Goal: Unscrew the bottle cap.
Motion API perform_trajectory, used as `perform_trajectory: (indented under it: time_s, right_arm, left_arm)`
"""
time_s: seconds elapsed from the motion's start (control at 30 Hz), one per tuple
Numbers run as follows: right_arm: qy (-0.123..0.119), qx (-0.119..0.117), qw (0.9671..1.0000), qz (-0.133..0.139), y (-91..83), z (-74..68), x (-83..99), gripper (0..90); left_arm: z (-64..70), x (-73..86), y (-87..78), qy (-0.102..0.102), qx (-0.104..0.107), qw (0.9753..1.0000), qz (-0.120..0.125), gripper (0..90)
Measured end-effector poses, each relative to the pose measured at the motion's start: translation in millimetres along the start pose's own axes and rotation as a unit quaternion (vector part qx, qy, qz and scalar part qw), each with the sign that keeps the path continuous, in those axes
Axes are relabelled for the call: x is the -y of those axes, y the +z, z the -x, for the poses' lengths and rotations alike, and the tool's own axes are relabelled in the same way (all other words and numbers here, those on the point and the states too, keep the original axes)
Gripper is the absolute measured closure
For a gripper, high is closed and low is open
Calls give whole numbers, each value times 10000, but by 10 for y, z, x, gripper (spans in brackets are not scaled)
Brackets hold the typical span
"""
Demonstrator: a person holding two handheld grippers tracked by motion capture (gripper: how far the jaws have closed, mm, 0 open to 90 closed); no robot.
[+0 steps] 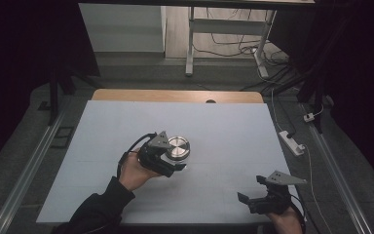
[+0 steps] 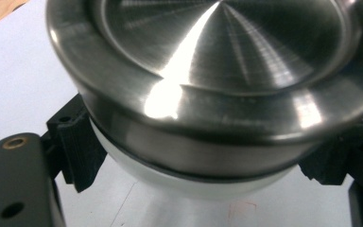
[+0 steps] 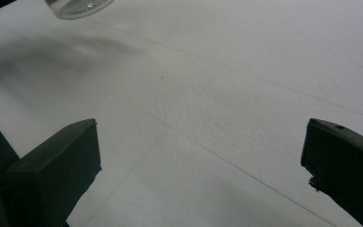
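A round jar with a brushed steel lid (image 1: 178, 146) sits left of the white table's middle. In the left gripper view the lid (image 2: 217, 52) tops a pale glass body (image 2: 189, 182). My left gripper (image 1: 174, 161) (image 2: 203, 163) is shut on the jar, with a black jaw pressed to each side just under the lid. My right gripper (image 1: 251, 189) (image 3: 201, 161) stands open near the front right edge, with bare table between its jaws. The jar's glass base (image 3: 78, 7) shows at the top left of the right gripper view, with a shadow under it.
The white board (image 1: 224, 122) lies on a wooden table whose far edge (image 1: 175, 95) shows. On the floor to the right lie a white power strip (image 1: 292, 142) and cables. A white desk frame (image 1: 190, 48) stands beyond the table.
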State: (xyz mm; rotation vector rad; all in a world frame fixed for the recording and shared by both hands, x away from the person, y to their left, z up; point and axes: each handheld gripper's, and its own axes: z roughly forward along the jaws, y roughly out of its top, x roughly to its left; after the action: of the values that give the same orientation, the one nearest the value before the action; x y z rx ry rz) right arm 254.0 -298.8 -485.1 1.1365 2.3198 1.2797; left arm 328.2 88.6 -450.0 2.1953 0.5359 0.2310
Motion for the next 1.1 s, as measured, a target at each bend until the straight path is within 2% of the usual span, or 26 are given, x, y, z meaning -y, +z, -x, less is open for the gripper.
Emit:
perform_trajectory:
  time_s: [0.37, 0.6, 0.73, 1.1]
  right_arm:
    - [-257, -207, 9993, 153, 58, -114, -97, 0]
    - [-203, -411, 9983, 373, 84, -151, -156, 0]
    - [-323, -562, 9971, 408, 137, -220, -203, 0]
    - [-497, -772, 9949, 418, 236, -352, -372, 0]
  left_arm:
    - [10, -12, -38, 54, -5, 10000, 67, 159]
    - [12, -14, -43, 56, 5, 10000, 82, 159]
    - [11, -14, -44, 27, 24, 9999, 107, 159]
    - [16, -17, -55, 27, -2, 9999, 152, 159]
